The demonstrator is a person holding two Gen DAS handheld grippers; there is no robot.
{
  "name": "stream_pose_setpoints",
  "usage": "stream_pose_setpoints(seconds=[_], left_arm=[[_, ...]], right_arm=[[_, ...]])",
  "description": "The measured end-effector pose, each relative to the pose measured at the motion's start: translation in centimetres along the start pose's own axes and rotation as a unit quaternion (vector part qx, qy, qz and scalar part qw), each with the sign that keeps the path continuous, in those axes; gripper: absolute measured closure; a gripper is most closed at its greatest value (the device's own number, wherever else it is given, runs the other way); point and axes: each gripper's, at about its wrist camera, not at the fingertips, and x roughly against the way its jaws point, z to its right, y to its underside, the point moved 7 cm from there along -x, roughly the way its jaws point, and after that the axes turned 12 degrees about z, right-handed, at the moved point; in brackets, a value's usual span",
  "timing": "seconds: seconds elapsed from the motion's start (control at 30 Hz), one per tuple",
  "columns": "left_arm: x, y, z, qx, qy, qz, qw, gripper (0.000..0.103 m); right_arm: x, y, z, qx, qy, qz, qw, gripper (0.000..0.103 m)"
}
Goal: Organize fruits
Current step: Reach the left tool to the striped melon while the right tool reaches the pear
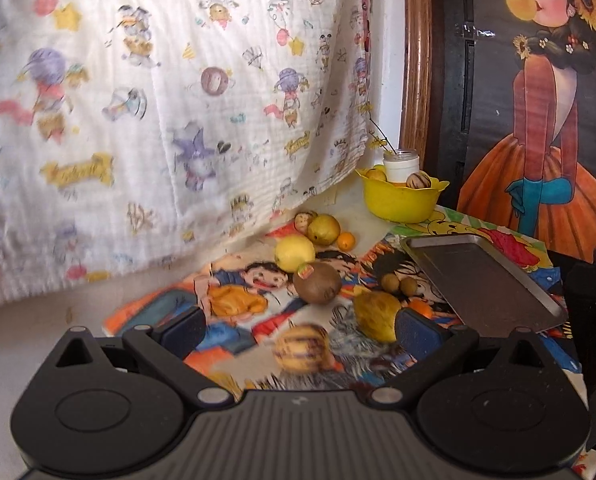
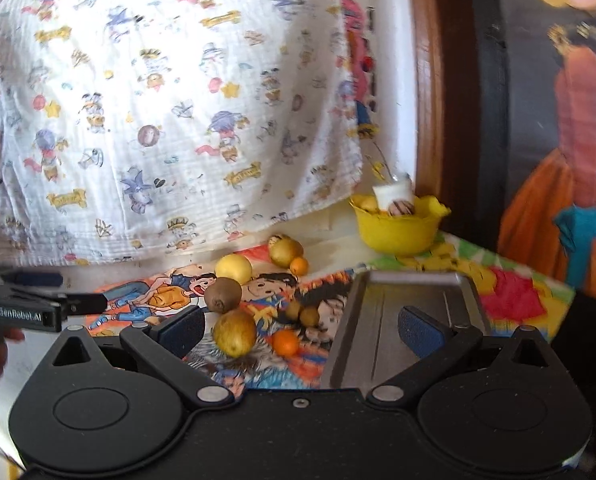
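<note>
Jaws of the left gripper (image 1: 298, 332) and right gripper (image 2: 299, 328) stand released and empty; the striped fruit (image 1: 303, 347) lies directly between the left fingers, nearer that hand.

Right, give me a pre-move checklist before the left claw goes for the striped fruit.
1. Left claw open and holding nothing: ok.
2. Striped fruit between its fingers' line: ok, though blurred.
3. Neighbours clear of the grasp: not ok, the yellow-brown fruit lies close by the right finger.
4. Metal tray has free room: ok, nothing on it.
5. Yellow bowl has room: cannot tell; it already holds fruit and a white jar.
6. Right claw out of the way: ok, open, over the tray edge.
</note>
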Motion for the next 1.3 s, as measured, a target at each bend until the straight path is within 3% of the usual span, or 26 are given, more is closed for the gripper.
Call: stream_pose_setpoints(seconds=[0.3,0.57,0.8,0.97,1.3], left_arm=[[-3.7,-1.2,-1.3,-0.024,0.042,-0.033,0.9983,0.0],[-6.8,1.9,-0.9,-0.056,0.075,-0.085,0.9919,0.0],[-9.0,4.7,-1.2,-0.057,0.077,-0.121,0.988,0.0],[-10.1,5.7,-1.5,-0.056,0.075,-0.13,0.9871,0.003],[-11.1,6.6,-1.4,-0.053,0.088,-0.129,0.9862,0.02]], right_arm=[[-5.1,-1.9,0.3,0.068,-0.055,-0.031,0.996,0.0],[-10.5,0.8,-2.1,0.114,-0.142,-0.071,0.981,0.0],[-14.8,3.4,-3.6,0.076,-0.174,-0.105,0.976,0.001],[-17.1,4.8,-4.5,0.065,-0.19,-0.129,0.971,0.008],[-19.9,7.0,-5.7,0.039,-0.218,-0.175,0.959,0.023]])
